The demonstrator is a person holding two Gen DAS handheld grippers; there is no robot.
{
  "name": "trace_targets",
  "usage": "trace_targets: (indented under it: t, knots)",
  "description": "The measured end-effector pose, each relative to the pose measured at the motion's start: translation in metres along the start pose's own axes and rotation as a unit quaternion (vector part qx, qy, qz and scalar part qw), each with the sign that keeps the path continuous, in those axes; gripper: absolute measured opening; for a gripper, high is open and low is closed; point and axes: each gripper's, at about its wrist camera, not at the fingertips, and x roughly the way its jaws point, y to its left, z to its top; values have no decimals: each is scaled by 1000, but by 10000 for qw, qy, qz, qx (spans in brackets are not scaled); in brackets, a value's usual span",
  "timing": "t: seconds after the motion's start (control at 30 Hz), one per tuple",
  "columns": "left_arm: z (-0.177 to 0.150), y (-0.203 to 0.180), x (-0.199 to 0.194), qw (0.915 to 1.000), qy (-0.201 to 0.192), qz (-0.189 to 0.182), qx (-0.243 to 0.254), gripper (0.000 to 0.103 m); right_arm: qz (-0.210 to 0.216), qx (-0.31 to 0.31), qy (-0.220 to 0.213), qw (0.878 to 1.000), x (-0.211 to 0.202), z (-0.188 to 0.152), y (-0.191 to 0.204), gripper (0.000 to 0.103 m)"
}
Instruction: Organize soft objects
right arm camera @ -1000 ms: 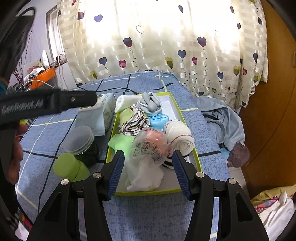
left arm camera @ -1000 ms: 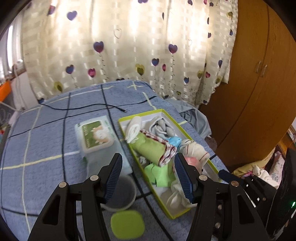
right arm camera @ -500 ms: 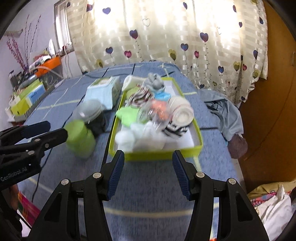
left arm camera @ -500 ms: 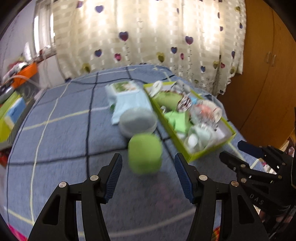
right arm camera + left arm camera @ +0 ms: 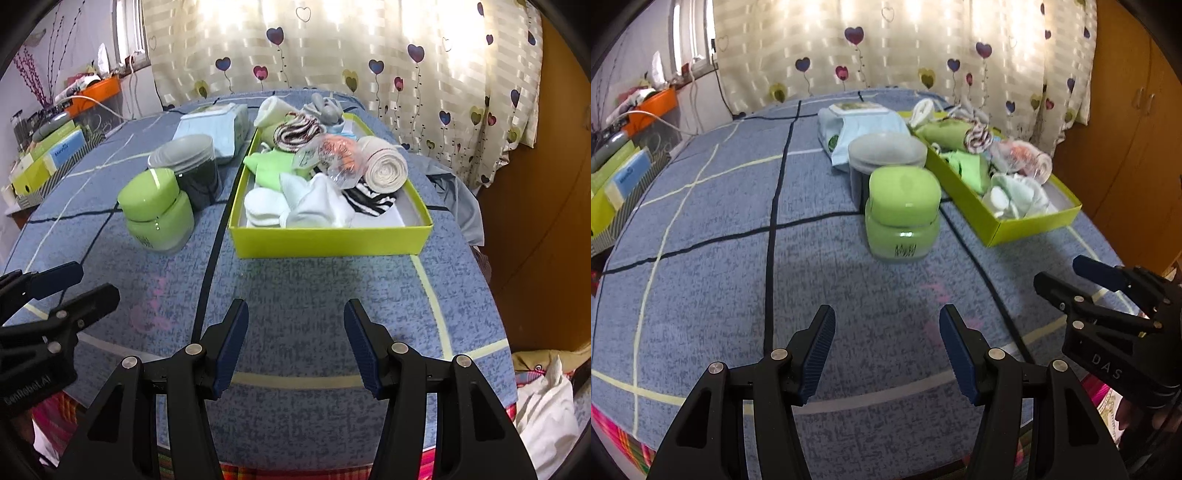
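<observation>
Left wrist view is showing the left gripper (image 5: 886,347) hanging over bare blue bed (image 5: 701,258), with its jaws partly open and nothing between them. A second ago it was looking right down into the box (image 5: 1030,225); now it is sitting back and lower, and the green jar (image 5: 903,214) is standing well ahead of it. The right gripper (image 5: 295,343) is also pulled back from the box (image 5: 332,240), partly open and holding nothing. The soft things, like the white socks (image 5: 314,206) and the rolled cloth (image 5: 386,164), are all lying in the box, so it looks like the sorting is done or pausing. The right wrist view is showing the whole inside of the box and clothes on the floor (image 5: 546,398). The left wrist view is hiding part of the box behind the jar and the grey tub (image 5: 886,151), but it is showing the other gripper from the side.
</observation>
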Motion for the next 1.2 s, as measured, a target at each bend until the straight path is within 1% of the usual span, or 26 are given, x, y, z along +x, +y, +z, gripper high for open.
trace_targets:
  t: [0.1,0.2,0.27,0.37,0.47,0.57,0.7,0.8,0.87,0.93,1.2]
  knots:
    - [-2,1,0,10000,-29,-36,-24,58,-3,-34,85,10000,4,-2,3,55]
    - [-3,2,5,9999,65,-94,-77,58,-93,-77,175,9998,8,-4,6,55]
    - [-4,3,8,9999,100,-17,-60,58,-89,-40,177,9998,8,-4,5,55]
    - [-4,4,12,9998,148,-71,-115,58,-71,-25,174,9998,9,-4,4,55]
    - [-6,4,15,9997,196,-41,-111,58,-49,17,171,9998,9,-3,3,55]
    - [-6,1,16,9998,194,14,-56,58,-68,55,164,9998,10,-3,3,58]
    - [-6,0,17,9997,202,28,-114,61,-64,75,114,9999,11,-4,2,61]
    - [-6,-4,18,9996,232,150,-45,62,-58,98,100,9999,12,-4,1,61]
    - [-6,-8,19,9995,255,203,29,66,-48,88,98,9999,12,-4,1,61]
    - [-6,-8,19,9996,268,134,8,71,-37,83,82,9999,12,-5,1,61]
    - [-7,-9,20,9995,271,170,-21,73,-36,86,28,10000,11,-6,0,62]
